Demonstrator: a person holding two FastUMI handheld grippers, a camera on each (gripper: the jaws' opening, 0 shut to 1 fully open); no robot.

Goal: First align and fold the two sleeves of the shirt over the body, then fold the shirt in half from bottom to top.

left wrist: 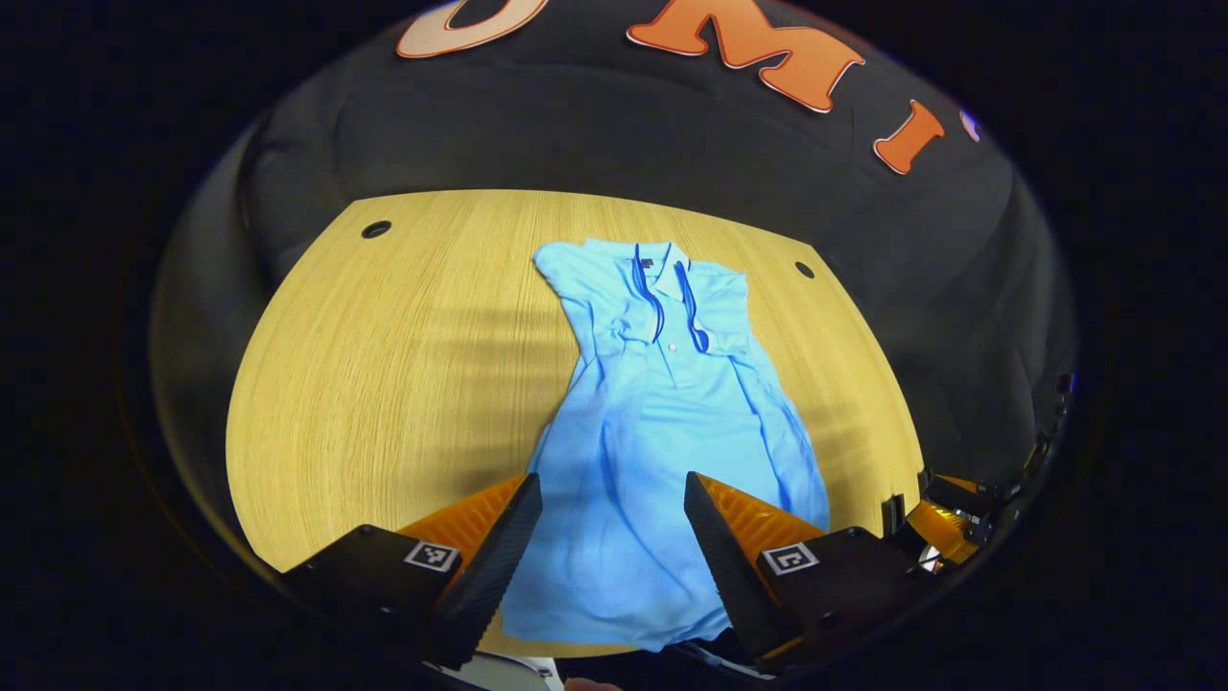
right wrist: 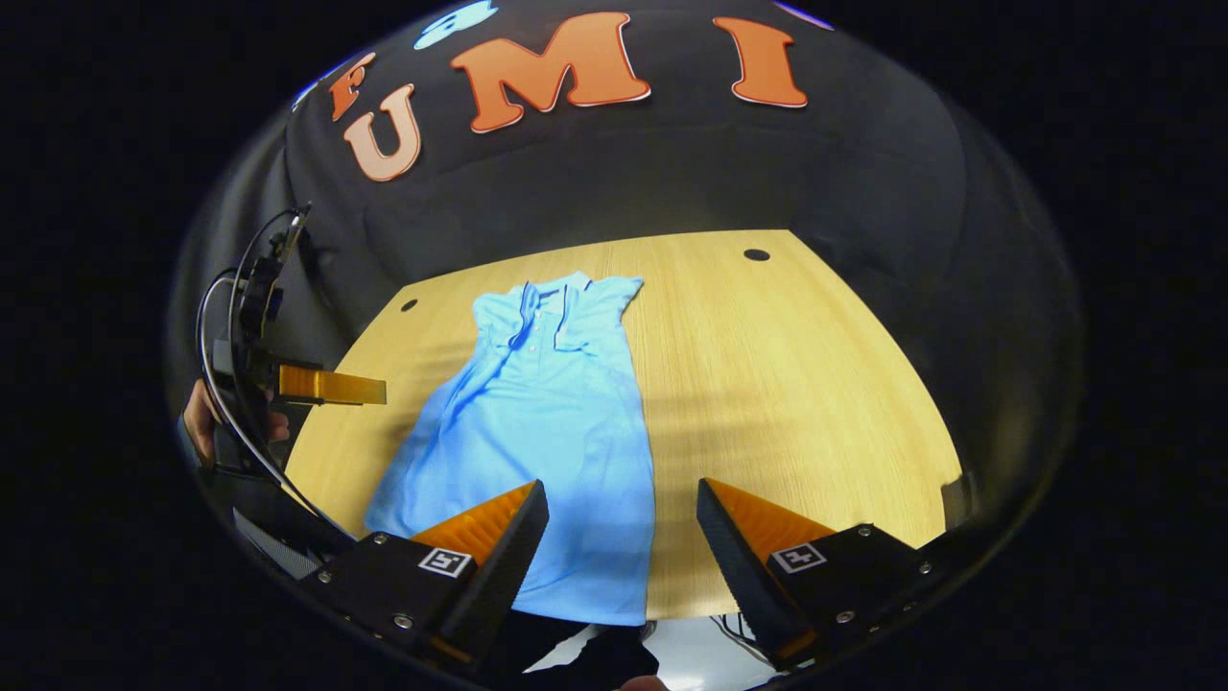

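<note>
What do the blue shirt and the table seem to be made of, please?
The shirt looks like soft matte knit cloth, probably cotton: it lies limp with gentle wrinkles and has a collar and a buttoned placket. The table looks like light wood or a wood-look laminate: fine straight grain lines and a smooth, slightly glossy top. Which of the two, the views leave open.

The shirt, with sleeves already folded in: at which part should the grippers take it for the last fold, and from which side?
Probably at the bottom hem of the shirt, one corner for each open gripper: left gripper, right gripper. The hem lies flat at the near table edge, collar far, so come from the near side and low.
</note>
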